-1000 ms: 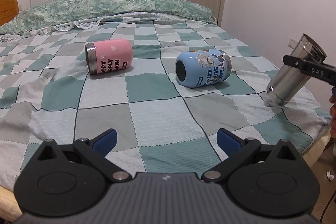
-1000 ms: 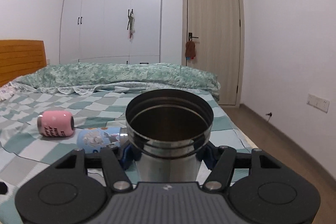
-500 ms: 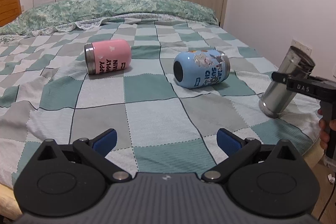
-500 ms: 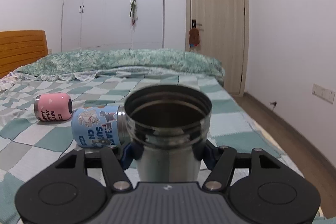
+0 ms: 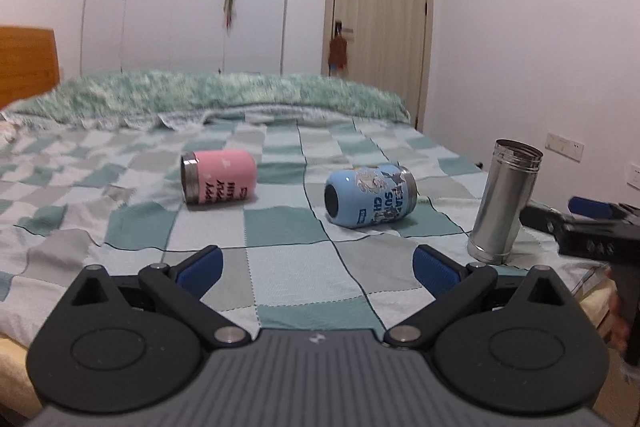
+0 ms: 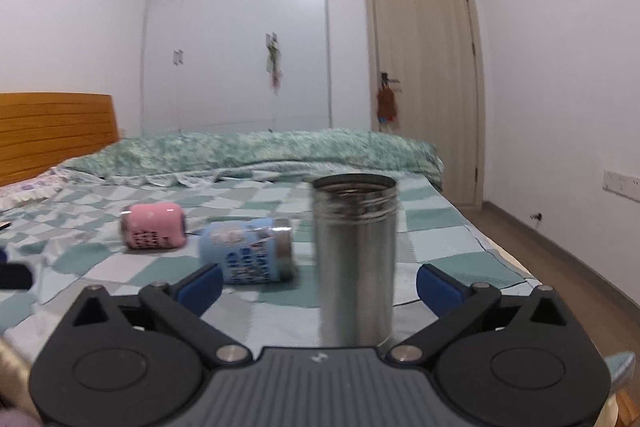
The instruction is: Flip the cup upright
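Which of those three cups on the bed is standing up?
The tall steel cup, mouth up at the bed's right edge. The pink cup and blue cup lie on their sides.

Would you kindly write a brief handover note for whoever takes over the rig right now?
Right gripper: open, fingers either side of the steel cup without touching it.
Left gripper: open, empty, hovering over the checked bedspread.
Steel cup stands mouth up near the bed's right edge, leaning slightly: done.
Pink cup and blue cup lie on their sides mid-bed: still to flip.
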`<state>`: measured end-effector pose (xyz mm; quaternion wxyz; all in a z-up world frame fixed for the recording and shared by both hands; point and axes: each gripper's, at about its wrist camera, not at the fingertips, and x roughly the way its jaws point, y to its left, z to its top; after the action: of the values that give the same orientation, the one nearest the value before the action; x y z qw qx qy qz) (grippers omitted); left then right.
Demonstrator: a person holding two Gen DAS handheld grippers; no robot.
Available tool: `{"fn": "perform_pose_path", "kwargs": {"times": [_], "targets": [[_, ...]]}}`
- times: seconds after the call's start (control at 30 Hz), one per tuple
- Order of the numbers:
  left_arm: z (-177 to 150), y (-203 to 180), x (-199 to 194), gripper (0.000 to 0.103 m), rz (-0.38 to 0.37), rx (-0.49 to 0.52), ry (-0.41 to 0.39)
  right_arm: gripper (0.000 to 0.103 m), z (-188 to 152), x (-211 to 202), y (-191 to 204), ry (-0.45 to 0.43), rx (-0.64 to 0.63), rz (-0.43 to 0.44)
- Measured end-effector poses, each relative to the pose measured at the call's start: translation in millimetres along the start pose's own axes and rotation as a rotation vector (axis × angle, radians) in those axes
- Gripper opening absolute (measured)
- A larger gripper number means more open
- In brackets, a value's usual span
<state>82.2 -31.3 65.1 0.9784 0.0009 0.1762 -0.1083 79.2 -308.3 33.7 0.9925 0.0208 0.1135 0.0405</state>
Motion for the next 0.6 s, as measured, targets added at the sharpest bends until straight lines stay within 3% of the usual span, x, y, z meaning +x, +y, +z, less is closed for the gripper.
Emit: {"fn": "perform_pose_path", "kwargs": {"times": [0.2, 0.4, 0.6], "targets": [[-31.4, -0.3, -17.8, 0.103, 0.073, 0.019, -0.108, 0.103, -27.6, -35.8, 26.8, -0.053, -0.024, 0.031], [-64.2, 7.7, -26.3, 0.103, 0.155, -0.013, -0.209, 0.103, -46.5, -53.5, 46.3, -0.127, -0.076, -0.006], [-71.1, 11.8, -32.3, 0.103, 0.178, -0.022, -0.248, 0.103, -48.8, -56.1, 41.4, -0.142, -0.037, -0.023]]}}
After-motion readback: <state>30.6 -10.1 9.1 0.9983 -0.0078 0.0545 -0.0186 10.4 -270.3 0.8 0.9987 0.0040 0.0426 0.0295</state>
